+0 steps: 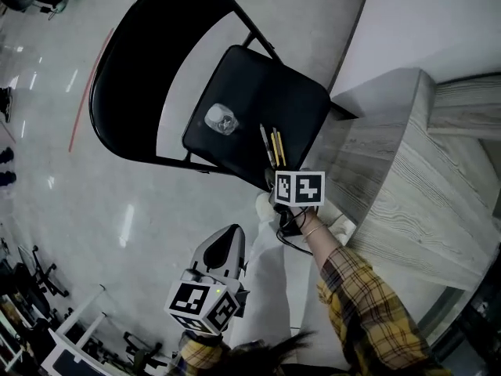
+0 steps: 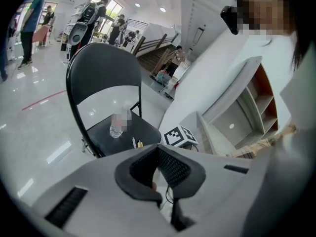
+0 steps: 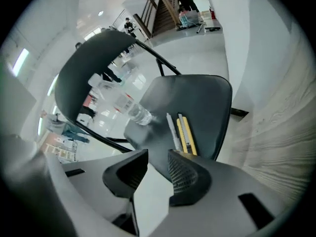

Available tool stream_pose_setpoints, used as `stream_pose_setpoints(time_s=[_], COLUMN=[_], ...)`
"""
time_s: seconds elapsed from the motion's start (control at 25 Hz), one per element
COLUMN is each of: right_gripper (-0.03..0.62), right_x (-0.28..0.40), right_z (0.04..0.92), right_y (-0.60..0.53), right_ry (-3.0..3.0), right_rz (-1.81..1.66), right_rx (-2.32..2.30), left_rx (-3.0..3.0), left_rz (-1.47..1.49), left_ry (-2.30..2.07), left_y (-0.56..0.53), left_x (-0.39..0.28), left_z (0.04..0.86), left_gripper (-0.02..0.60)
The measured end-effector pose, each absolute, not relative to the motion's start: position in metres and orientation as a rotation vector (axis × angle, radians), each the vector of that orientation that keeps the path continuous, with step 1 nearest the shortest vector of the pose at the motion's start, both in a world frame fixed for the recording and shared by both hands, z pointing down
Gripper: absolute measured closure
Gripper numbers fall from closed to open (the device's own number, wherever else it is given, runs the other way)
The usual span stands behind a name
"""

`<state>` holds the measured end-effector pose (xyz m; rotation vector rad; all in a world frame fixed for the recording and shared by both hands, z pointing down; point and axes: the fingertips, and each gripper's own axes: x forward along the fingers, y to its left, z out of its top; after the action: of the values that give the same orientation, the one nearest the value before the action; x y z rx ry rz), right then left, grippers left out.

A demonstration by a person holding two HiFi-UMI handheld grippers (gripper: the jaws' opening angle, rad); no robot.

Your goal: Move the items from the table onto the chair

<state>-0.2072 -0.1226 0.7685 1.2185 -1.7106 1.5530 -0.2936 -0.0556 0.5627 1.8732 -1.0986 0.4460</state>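
A black folding chair [image 1: 274, 92] stands on the floor left of the wood-grain table [image 1: 407, 171]. On its seat stands a clear plastic bottle [image 1: 221, 120] [image 3: 136, 113]. Beside the bottle lie a grey pen-like tool [image 3: 172, 126] and yellow utility knives [image 1: 275, 146] [image 3: 186, 135]. My right gripper [image 3: 158, 169] hovers over the seat's near edge just short of the knives, jaws open with nothing between them; its marker cube [image 1: 299, 188] shows from above. My left gripper [image 1: 231, 233] [image 2: 158, 149] hangs lower, away from the chair, its pads meeting at the tips and holding nothing I can see.
A white partition [image 1: 438, 22] rises behind the table. The person's white trousers [image 1: 266, 288] are between the two grippers. The shiny floor carries a red line [image 1: 90, 84]. Shelves [image 2: 256, 107] and distant people show in the left gripper view.
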Motion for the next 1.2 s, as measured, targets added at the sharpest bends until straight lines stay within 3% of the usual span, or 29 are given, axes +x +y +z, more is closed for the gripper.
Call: stream_pose_setpoints(time_s=[0.28,0.64,0.8,1.2], right_gripper=[0.467,0.467,0.467,0.467], right_x=[-0.222,-0.177,-0.102,0.161], right_z=[0.633,0.453,0.394,0.323], right_y=[-0.096,-0.018,0.032,0.170], right_ry=[-2.022,-2.478,-2.629,-2.634], right_rz=[1.629,1.555,1.498,1.346], right_rx=[1.097,0.918,0.920,1.231], left_rx=[2.076,2.270,2.379,2.492], left_rz=[0.419,0.342,0.320,0.278], left_ry=[-1.106,-1.065,-0.996,-0.787], left_y=[-0.090,-0.094,-0.072,0.059], left_x=[-0.254,-0.168,-0.091,0.137], left_z=[0.475,0.381,0.340,0.287], left_gripper=[0.578,0.578,0.578,0.578])
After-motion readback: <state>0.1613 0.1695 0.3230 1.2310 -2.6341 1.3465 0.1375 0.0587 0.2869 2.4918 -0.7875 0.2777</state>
